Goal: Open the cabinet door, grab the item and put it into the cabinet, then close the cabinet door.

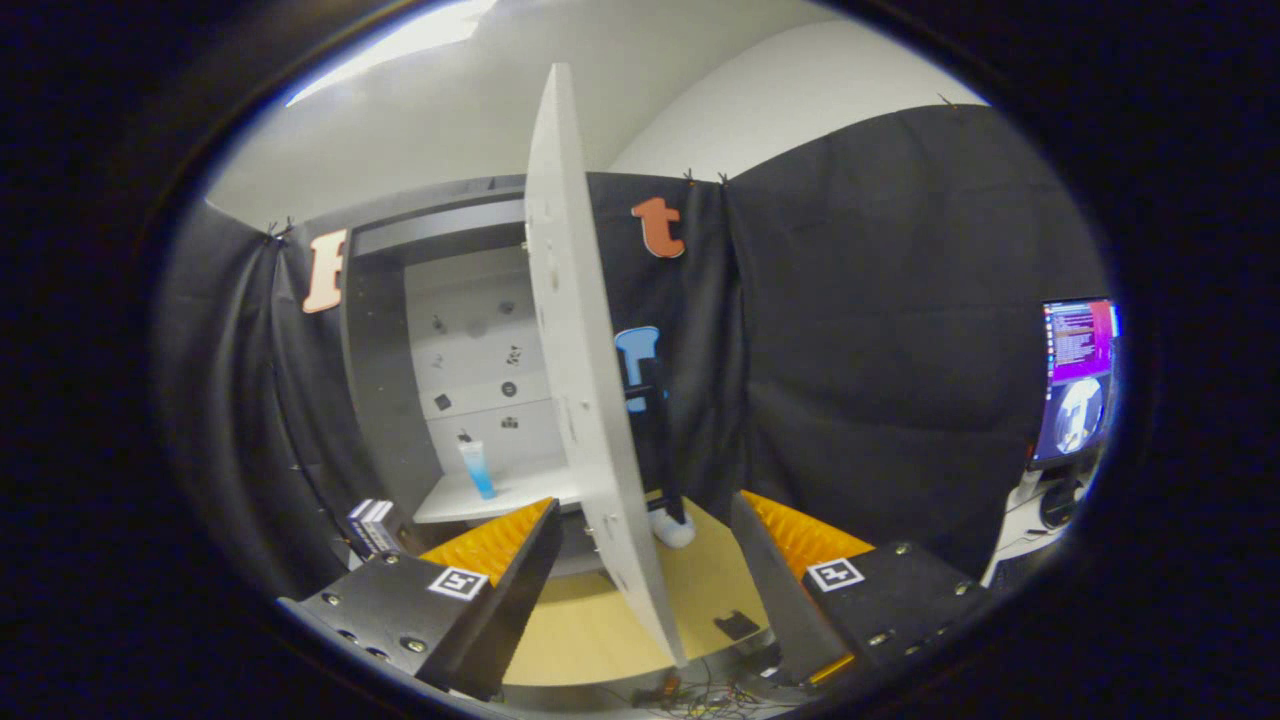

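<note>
While its fingers spread wide and empty, the hand-held gripper (640, 560) straddles the open cabinet door's (580, 380) edge.

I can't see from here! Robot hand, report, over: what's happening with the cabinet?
Fingers open, straddling the cabinet door's edge. Door open. Blue tube upright on the shelf inside. Nothing blocking.
</note>
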`<state>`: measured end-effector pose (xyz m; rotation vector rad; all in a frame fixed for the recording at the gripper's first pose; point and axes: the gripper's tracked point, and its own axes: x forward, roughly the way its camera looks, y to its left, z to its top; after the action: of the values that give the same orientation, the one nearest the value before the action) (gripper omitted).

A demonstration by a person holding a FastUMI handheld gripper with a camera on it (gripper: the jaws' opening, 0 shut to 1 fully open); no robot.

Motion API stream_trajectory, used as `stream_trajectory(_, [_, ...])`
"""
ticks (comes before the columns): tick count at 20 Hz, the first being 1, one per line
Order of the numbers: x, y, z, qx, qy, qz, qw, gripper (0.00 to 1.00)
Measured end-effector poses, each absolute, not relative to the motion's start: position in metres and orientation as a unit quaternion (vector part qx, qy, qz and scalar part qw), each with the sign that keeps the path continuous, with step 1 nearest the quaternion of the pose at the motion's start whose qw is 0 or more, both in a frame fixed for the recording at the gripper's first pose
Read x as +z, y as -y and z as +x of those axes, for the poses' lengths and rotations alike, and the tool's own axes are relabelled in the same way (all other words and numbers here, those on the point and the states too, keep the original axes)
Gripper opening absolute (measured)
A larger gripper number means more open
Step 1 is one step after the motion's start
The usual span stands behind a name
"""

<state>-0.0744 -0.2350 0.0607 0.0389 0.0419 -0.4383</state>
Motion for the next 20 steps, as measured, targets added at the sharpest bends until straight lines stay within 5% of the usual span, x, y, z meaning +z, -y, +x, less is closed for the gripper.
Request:
stream_trajectory(10, [0.048, 0.251, -0.051, -0.234, -0.040, -0.022, 0.971, 0.96])
stream_trajectory(20, [0.027, 0.155, -0.016, -0.101, -0.054, -0.009, 0.993, 0.96])
